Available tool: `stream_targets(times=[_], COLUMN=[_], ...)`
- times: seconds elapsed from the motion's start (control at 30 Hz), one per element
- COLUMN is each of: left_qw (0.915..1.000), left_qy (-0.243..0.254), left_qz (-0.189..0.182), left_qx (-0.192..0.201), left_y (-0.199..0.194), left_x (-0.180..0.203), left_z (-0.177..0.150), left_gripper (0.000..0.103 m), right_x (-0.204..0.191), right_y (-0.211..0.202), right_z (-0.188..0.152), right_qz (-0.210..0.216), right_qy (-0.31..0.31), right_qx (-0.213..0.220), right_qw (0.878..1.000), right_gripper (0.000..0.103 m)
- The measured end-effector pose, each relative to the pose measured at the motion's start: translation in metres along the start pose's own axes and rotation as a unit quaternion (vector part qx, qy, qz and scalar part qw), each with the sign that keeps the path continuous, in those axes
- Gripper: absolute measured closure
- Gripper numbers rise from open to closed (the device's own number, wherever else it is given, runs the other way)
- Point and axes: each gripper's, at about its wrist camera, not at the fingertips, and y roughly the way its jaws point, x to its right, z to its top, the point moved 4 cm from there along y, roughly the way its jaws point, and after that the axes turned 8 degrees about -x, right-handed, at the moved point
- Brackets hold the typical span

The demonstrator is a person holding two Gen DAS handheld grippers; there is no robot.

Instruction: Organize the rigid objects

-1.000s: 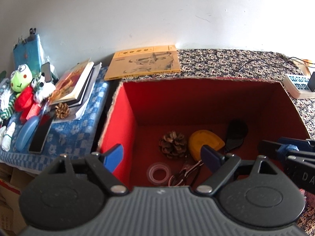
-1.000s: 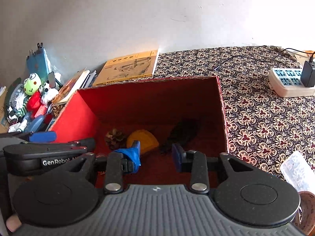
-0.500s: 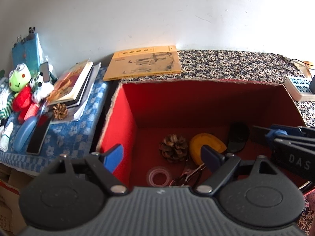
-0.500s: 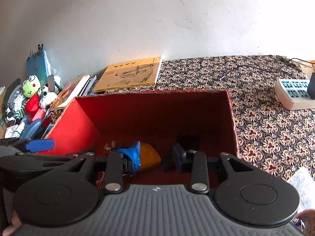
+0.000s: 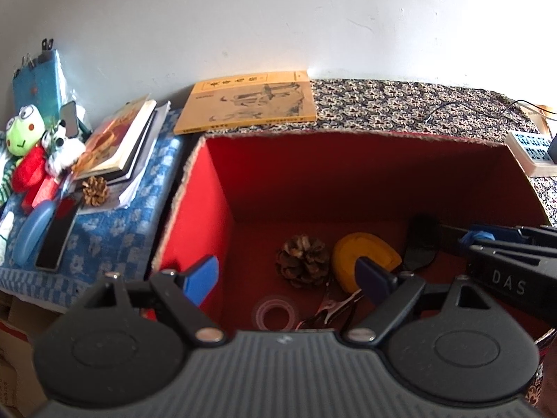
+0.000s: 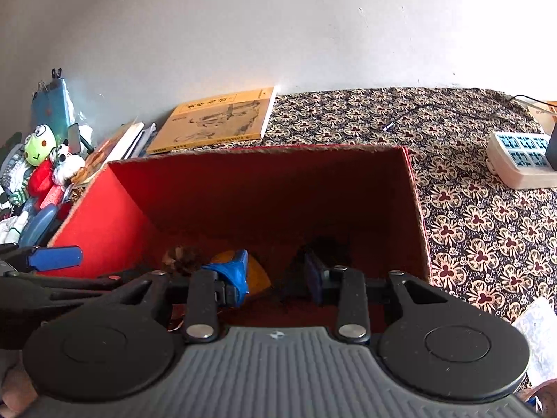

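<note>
A plain white wall [image 5: 278, 28] backs a table under a dark floral cloth [image 6: 487, 237], where an open box with a red lining [image 5: 348, 174] stands near the middle. On the box floor lie a pine cone [image 5: 302, 260], a yellow rounded object [image 5: 362, 249] just right of it, a dark flat object [image 5: 421, 240] further right, a clear tape roll [image 5: 275, 315] near the front wall, and a metal tool with thin handles [image 5: 330, 310] beside the roll. The left gripper [image 5: 289, 278] hovers over the front left corner of the box with its blue-tipped fingers [image 5: 202, 278] spread wide and nothing between them; one finger lies outside the left wall, the other over the interior. The right gripper [image 6: 276, 273] reaches into the box from the right, its jaws parted by a narrow gap and no object visibly pinched; a scrap of blue material [image 6: 233, 271] sits on its left fingertip. Behind the box a yellow book [image 5: 249, 104] lies flat against the wall. To the left, on a blue checked cloth [image 5: 104, 244], sit a stack of books [image 5: 118, 142], a second pine cone [image 5: 94, 191], a green frog plush [image 5: 22, 136], a blue oval case [image 5: 29, 237] and a black flat bar [image 5: 57, 240]. A white power strip [image 6: 518, 162] rests on the cloth at far right
</note>
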Motion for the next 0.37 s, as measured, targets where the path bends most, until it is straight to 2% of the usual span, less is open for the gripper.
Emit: stream_targets(times=[0.2, 0.37], left_qw=[0.9992, 0.9992], left_qy=[-0.014, -0.011], left_qz=[-0.037, -0.036], left_qx=[-0.002, 0.016], left_y=[0.0046, -0.0023], left_x=[-0.0024, -0.0006], left_z=[0.0004, 0.0024], left_gripper=[0.018, 0.020], right_x=[0.0000, -0.0006], right_y=[-0.0024, -0.0062], right_z=[-0.0019, -0.0028], right_qz=[0.009, 0.011], right_qy=[0.004, 0.009], right_qx=[0.002, 0.004], right_qw=[1.000, 1.000], right_gripper=[0.084, 0.084])
